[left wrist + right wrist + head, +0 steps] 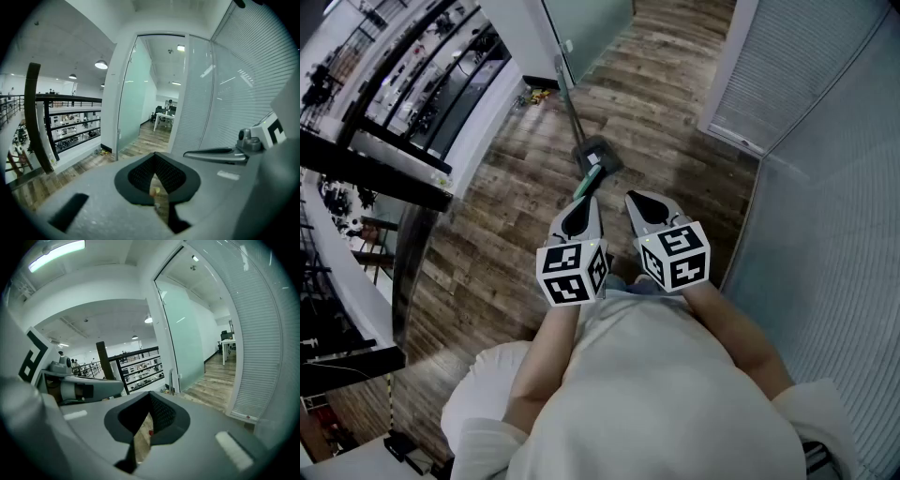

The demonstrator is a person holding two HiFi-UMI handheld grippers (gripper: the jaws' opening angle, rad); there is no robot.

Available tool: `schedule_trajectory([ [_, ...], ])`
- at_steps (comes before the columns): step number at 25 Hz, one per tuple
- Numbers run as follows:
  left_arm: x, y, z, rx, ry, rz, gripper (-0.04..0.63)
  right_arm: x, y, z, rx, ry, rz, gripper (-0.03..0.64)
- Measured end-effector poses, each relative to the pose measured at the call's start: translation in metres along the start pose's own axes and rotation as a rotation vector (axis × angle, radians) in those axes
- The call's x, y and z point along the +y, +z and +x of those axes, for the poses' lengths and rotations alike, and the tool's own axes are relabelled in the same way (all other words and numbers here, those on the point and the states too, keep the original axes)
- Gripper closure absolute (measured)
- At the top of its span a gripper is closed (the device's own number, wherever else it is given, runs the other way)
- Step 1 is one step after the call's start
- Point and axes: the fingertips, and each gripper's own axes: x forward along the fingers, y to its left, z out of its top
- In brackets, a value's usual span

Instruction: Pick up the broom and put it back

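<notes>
The broom lies on the wooden floor straight ahead in the head view. Its thin handle runs away toward the white wall corner, and a green part lies at its near end. My left gripper hovers just short of that green part, jaws shut and empty. My right gripper is level with it to the right, also shut with nothing in it. In the gripper views the left gripper and the right gripper each show dark pads meeting at a point. The broom is hidden there.
A black railing over an open lower level runs along the left. A frosted glass door stands ahead, and a wall of blinds closes the right side. Small yellow items lie by the wall base.
</notes>
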Motion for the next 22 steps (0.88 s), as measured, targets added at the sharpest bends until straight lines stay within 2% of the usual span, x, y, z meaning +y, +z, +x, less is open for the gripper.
schedule_trajectory([
  [13, 0.0068, 0.0008, 0.0065, -0.008, 0.000, -0.031, 0.586, -0.0025, 0.0013, 0.0049, 0.010, -0.011, -0.034, 0.612],
  [22, 0.0071, 0.0008, 0.0057, -0.009, 0.020, -0.046, 0.586, -0.0045, 0.0090, 0.0010, -0.030, 0.014, -0.004, 0.611],
])
